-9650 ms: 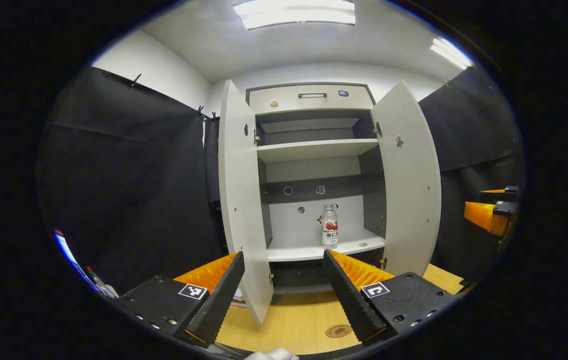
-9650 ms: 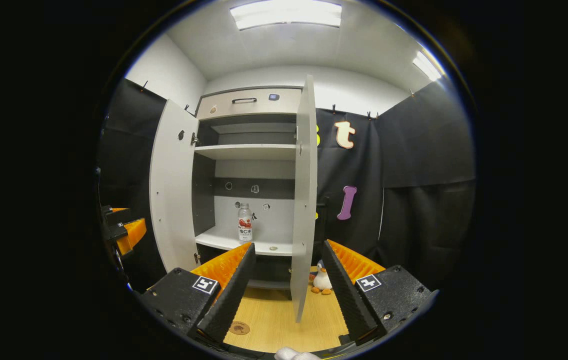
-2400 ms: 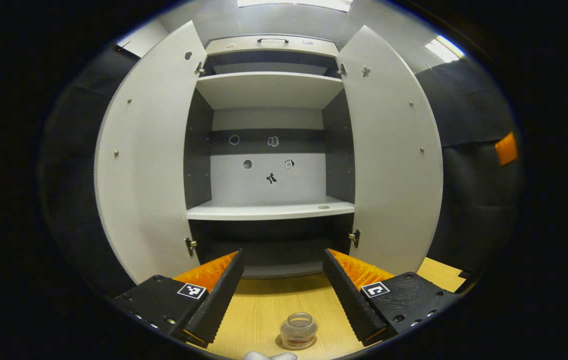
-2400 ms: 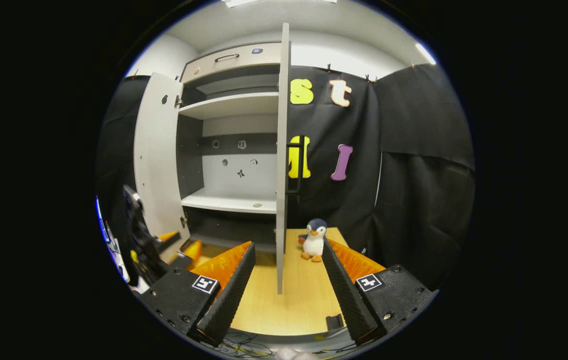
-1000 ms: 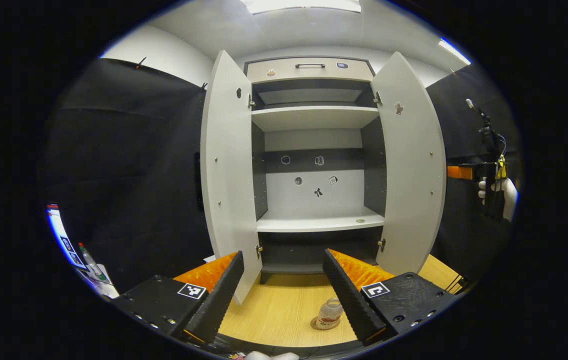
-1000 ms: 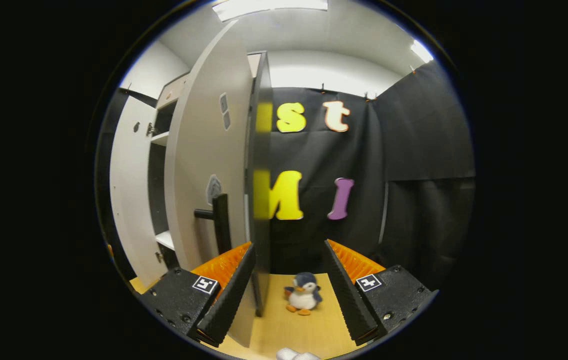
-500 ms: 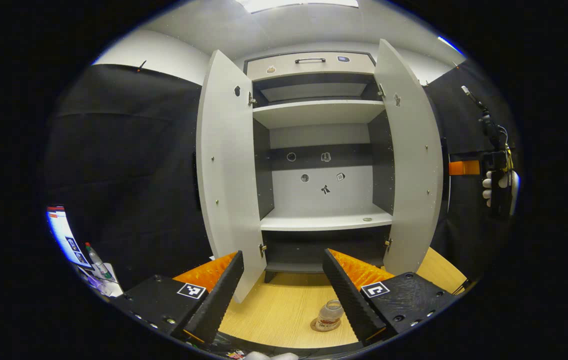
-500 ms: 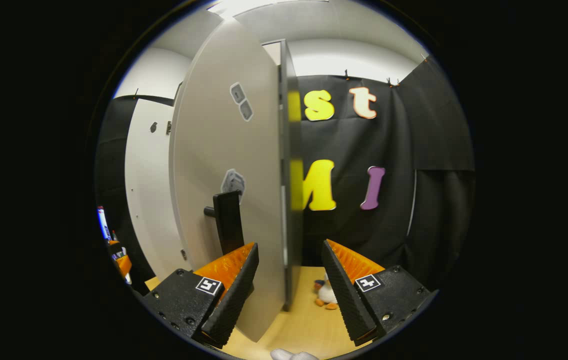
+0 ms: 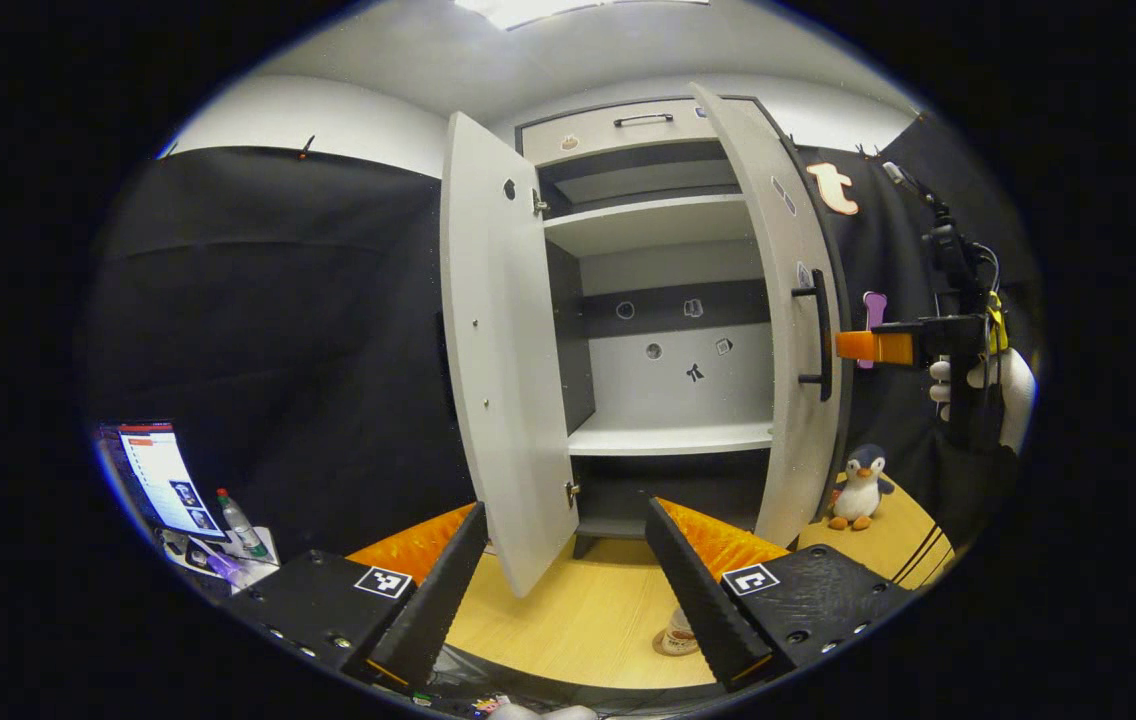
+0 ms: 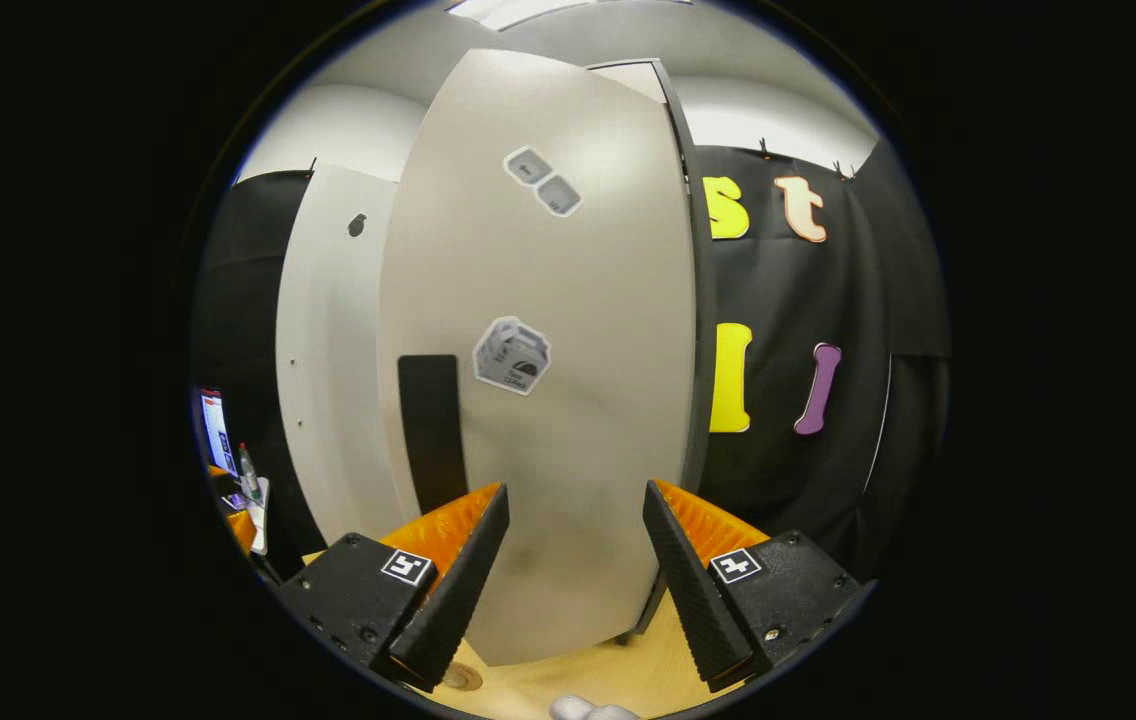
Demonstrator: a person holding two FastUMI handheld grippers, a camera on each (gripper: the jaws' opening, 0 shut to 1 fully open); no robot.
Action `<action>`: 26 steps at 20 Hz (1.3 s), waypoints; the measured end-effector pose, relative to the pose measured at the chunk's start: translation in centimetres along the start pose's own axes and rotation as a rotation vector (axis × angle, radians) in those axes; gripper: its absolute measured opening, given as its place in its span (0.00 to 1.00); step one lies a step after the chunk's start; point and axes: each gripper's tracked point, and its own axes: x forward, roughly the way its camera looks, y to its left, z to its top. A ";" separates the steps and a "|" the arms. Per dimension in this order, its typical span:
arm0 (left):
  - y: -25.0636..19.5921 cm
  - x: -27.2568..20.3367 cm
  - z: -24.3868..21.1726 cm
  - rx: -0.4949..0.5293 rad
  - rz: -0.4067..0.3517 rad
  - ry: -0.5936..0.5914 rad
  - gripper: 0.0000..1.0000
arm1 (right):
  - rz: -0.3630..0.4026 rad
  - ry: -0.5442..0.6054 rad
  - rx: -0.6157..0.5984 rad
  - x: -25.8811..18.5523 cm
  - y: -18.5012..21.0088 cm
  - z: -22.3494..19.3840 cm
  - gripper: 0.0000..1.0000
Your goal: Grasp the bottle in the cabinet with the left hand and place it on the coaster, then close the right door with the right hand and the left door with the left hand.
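Note:
The clear bottle [image 9: 678, 632] stands on the round coaster on the wooden table, half hidden behind one finger of my left gripper [image 9: 565, 590], which is open and holds nothing. The cabinet's left door [image 9: 503, 380] stands wide open. Its right door [image 9: 788, 330] is swung partway shut, with the black handle [image 9: 821, 335] facing outward. In the left gripper view, my right gripper [image 9: 873, 346], held by a gloved hand [image 9: 1008, 385], has its tips by that handle. In the right gripper view, the right gripper [image 10: 568, 580] is open, and the right door's outer face [image 10: 548, 400] is close in front of it.
A toy penguin [image 9: 861, 487] sits on the table right of the cabinet. At the far left are a lit screen [image 9: 158, 480] and a small bottle [image 9: 240, 515]. The cabinet's lower shelf [image 9: 668, 437] is bare. Black cloth walls stand on both sides.
The right door has swung further toward shut, with the right gripper now at its outer face. The left gripper's view has shifted so that the cabinet sits more to the right.

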 end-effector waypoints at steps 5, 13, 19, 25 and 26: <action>1.8 0.2 -0.6 0.017 0.021 0.008 0.96 | -0.017 -0.033 0.024 -1.2 -0.9 0.7 0.83; 6.7 5.3 0.9 -0.040 -0.059 -0.047 0.96 | -0.132 -0.072 0.026 -4.9 0.4 1.6 0.83; 14.0 11.6 2.3 -0.049 -0.083 -0.076 0.96 | -0.245 -0.060 0.043 -8.0 3.2 0.0 0.83; 19.9 18.4 3.9 -0.028 -0.066 -0.124 0.96 | -0.357 -0.009 0.060 -11.0 5.9 -2.4 0.83; 20.6 19.7 4.1 -0.026 -0.055 -0.127 0.96 | -0.367 0.005 0.061 -11.3 6.3 -2.8 0.83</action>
